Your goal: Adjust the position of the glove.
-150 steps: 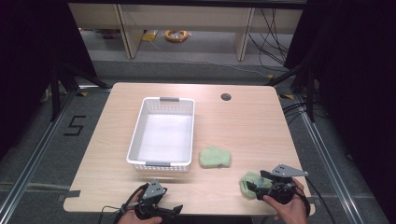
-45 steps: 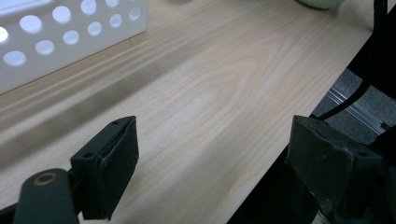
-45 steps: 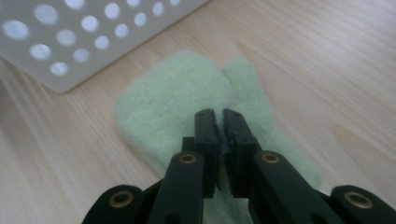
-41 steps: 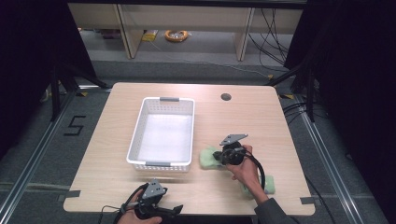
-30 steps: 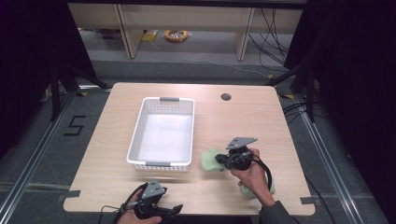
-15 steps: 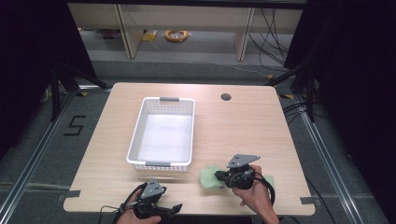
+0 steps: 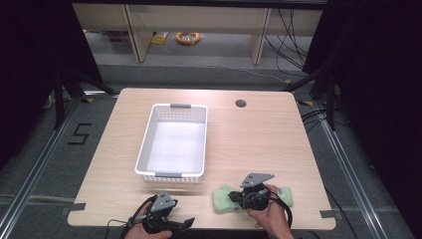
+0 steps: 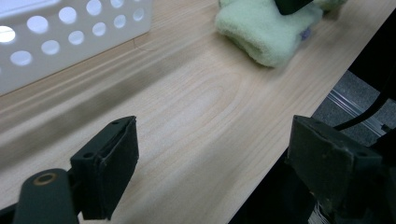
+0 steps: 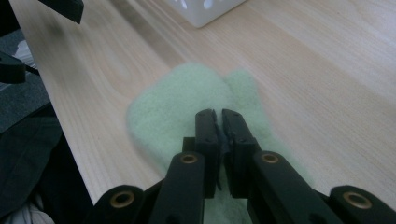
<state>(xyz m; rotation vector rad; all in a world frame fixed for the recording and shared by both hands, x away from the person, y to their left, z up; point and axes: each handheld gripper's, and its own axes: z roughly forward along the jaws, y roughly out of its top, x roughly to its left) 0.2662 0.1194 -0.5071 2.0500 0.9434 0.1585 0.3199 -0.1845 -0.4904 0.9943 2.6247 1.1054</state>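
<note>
Since five seconds ago the right gripper (image 7: 238,199) has gone out to the pale green cloth that lay beside the basket and dragged it back toward the near edge; half a second ago it was a little farther out, and now it sits almost at the table's lip. The left gripper (image 7: 185,222) has barely stirred in all that time.

The green cloth (image 7: 223,199) is a soft, fuzzy, mint-coloured thing, thick and folded over on itself, with a rounded plush edge. It lies at about 5 o'clock on the wooden table (image 7: 259,139), just past the near right corner of the white basket (image 7: 149,144). The right gripper view shows the two black jaws pinched tight together on a fold of it (image 9: 187,102), the fabric bunching up around them. A second green cloth (image 7: 284,195) peeks out just behind the person's right hand (image 7: 271,216), at about 3 o'clock from the first.

The left gripper rests at 6 o'clock, at the table's near edge, its jaws spread wide with nothing between them but bare wood.

On the floor at 9 o'clock a black "5" (image 7: 79,134) is marked out in tape. No label or brand on the cloths or basket is readable.
</note>
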